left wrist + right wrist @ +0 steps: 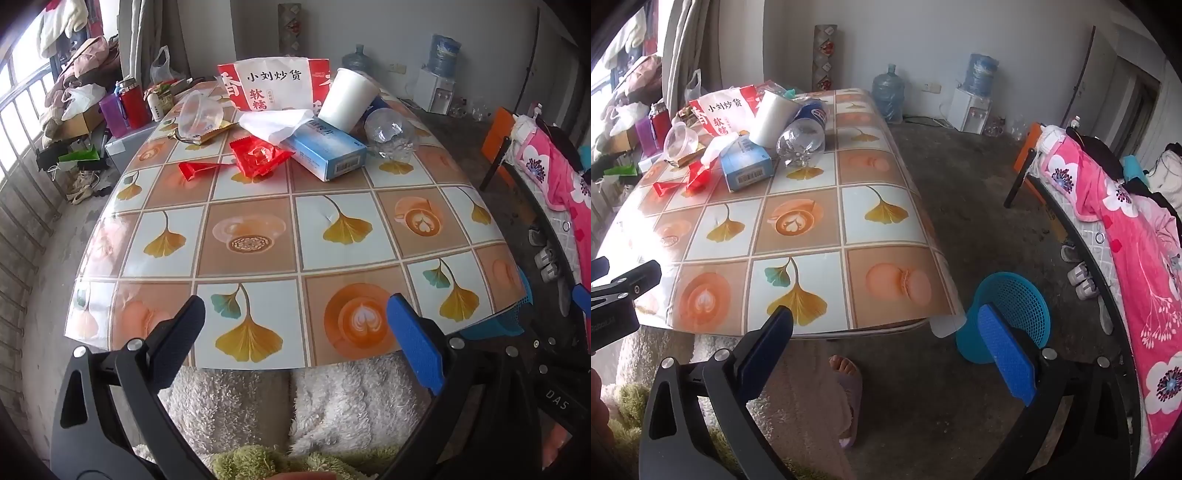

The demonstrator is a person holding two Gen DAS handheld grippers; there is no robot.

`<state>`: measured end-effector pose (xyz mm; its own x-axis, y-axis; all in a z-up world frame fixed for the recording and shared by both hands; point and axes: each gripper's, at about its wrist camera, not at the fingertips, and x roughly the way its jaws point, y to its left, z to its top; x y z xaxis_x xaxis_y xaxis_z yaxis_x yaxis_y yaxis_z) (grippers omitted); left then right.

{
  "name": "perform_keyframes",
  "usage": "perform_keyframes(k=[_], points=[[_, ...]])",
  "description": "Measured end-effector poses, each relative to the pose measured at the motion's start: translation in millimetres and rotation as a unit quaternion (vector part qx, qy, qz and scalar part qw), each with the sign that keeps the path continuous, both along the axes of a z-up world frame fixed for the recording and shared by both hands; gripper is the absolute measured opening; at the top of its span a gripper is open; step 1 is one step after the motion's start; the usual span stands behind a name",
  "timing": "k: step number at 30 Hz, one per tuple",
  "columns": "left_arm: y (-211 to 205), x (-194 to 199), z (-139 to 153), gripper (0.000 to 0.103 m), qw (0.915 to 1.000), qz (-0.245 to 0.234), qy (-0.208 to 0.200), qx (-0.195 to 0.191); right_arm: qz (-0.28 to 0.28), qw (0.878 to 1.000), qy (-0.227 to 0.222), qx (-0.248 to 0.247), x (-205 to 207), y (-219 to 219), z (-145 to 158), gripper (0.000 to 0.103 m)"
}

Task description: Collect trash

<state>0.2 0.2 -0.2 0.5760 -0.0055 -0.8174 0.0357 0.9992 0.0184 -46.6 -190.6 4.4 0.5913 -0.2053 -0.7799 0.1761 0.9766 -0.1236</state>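
At the bottom of the left wrist view, the left gripper (295, 317) hangs over the near edge of the table (255, 258), its jaws spread wide with nothing between them. The trash sits in a heap in the upper middle of that frame, on the far part of the table: a red wrapper (258, 154) and a smaller red scrap (194, 170) to its left, a blue tissue box (325, 151) with a white tissue (277, 123) spilling out, a white paper cup (347, 99) tipped against it, a clear plastic bottle (388, 136) lying to the right, a clear plastic cup (197, 112) on the left, and a red-and-white snack bag (275, 86) standing behind.

In the right wrist view, the right gripper (886, 328) is held past the table's right corner, jaws also wide and empty. Just behind its blue finger, at lower right of the frame, a blue mesh wastebasket (1023, 295) stands on the concrete floor (960, 206) beside the table. A pink floral blanket (1137, 251) fills the right edge.
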Motion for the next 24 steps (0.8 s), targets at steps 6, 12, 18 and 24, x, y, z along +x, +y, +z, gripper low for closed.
perform_keyframes(k=[6, 12, 18, 24], points=[[-1.3, -0.8, 0.6, 0.094, 1.0, -0.003, -0.003, 0.004, 0.001, 1.0, 0.0, -0.003, 1.1, 2.0, 0.7, 0.097], [-6.4, -4.7, 0.9, 0.094, 0.9999, -0.009, -0.004, 0.009, 0.001, 1.0, 0.0, -0.004, 2.1, 1.2, 0.4, 0.097], [1.8, -0.6, -3.1, 0.094, 1.0, 0.0, 0.002, 0.0, 0.0, 1.0, -0.001, -0.003, 3.4, 5.8, 3.1, 0.097], [1.5, 0.5, -7.2, 0.094, 1.0, -0.001, 0.002, 0.0, -0.001, 1.0, -0.001, -0.002, 5.8, 6.4, 2.6, 0.097]])
